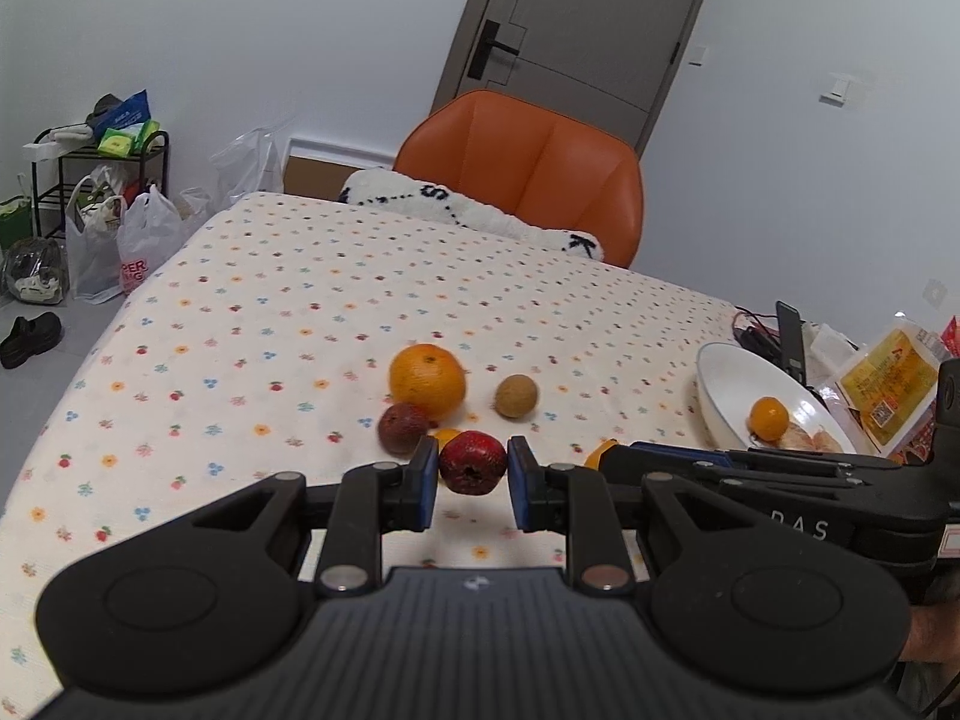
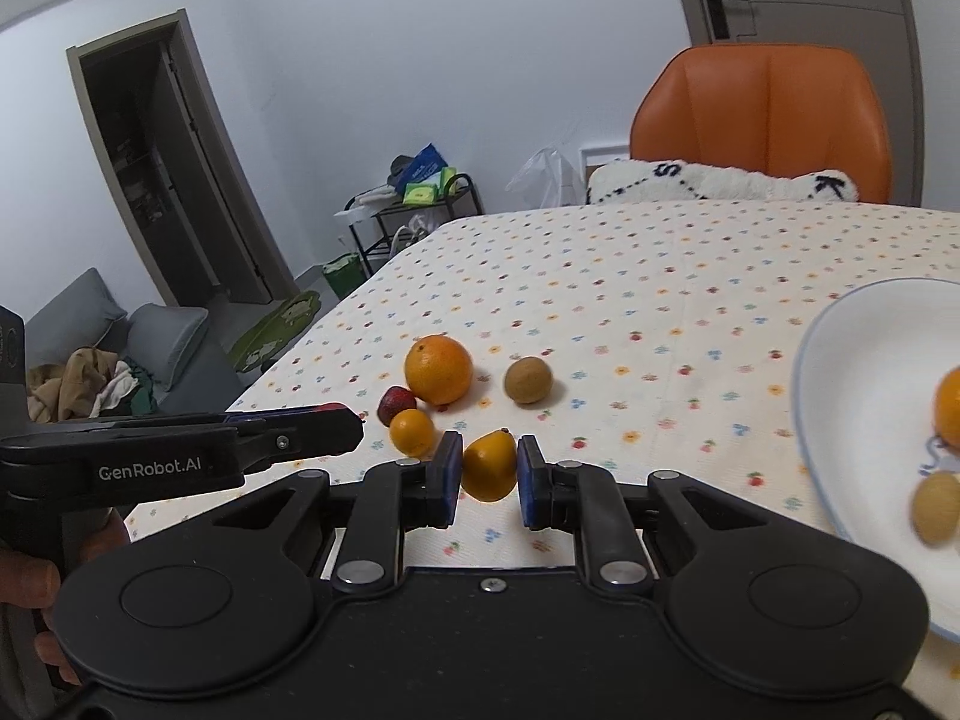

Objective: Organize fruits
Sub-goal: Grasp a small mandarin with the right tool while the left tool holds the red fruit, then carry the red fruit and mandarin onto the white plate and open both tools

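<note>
on the white bowl (image 1: 720,378) lies a small orange (image 1: 768,417).

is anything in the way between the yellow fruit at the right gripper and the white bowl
Nothing visible. The yellow fruit sits between the right gripper fingers, and only bare tablecloth lies between it and the white bowl to its right. The other loose fruits lie left and behind.

A large orange (image 1: 427,382) sits on the tabletop with a dark red fruit (image 1: 402,427) touching its near left side and a tan round fruit (image 1: 516,396) apart to its right. Nearer lie a bright red fruit (image 1: 472,462), a small orange (image 2: 411,432) and a yellow pointed fruit (image 2: 489,465). The white bowl (image 1: 729,387) holds another small orange (image 1: 768,418).
</note>
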